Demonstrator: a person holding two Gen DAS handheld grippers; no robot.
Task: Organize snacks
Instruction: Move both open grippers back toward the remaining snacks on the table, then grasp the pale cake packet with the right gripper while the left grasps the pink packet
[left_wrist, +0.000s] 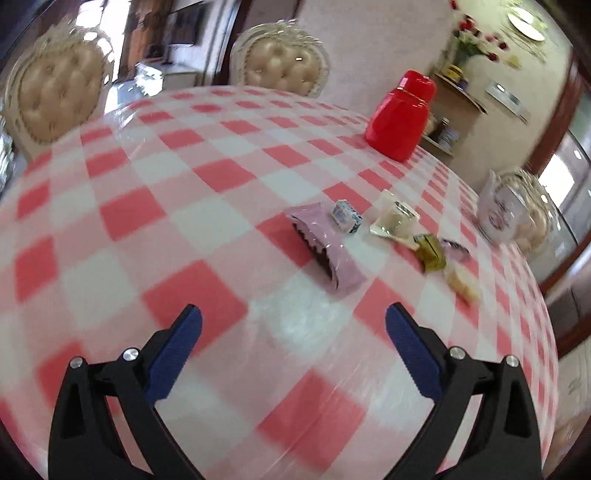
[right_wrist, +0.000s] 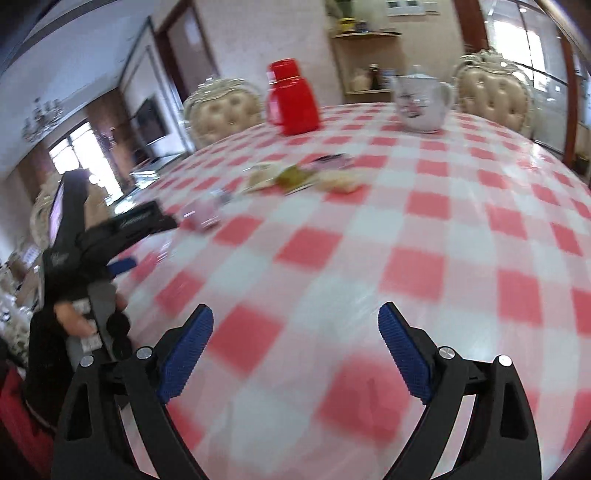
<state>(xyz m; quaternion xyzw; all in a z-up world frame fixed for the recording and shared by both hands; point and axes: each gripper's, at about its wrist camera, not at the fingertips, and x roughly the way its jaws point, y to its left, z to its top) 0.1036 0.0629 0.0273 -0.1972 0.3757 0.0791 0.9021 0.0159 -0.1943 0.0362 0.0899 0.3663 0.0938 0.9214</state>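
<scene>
Several wrapped snacks lie scattered on the pink-and-white checked tablecloth. In the left wrist view I see a pink packet, a small white-and-blue carton, a clear packet, an olive packet and a pale piece. My left gripper hangs open just short of the pink packet, with nothing between its blue pads. The right wrist view is blurred. There my right gripper is open and empty over bare cloth, well short of the snack cluster. The pink packet lies just ahead of the left gripper.
A red lidded jug and a white teapot stand on the table beyond the snacks. Padded chairs ring the far side. A person's hand holds the left gripper at the table's left edge.
</scene>
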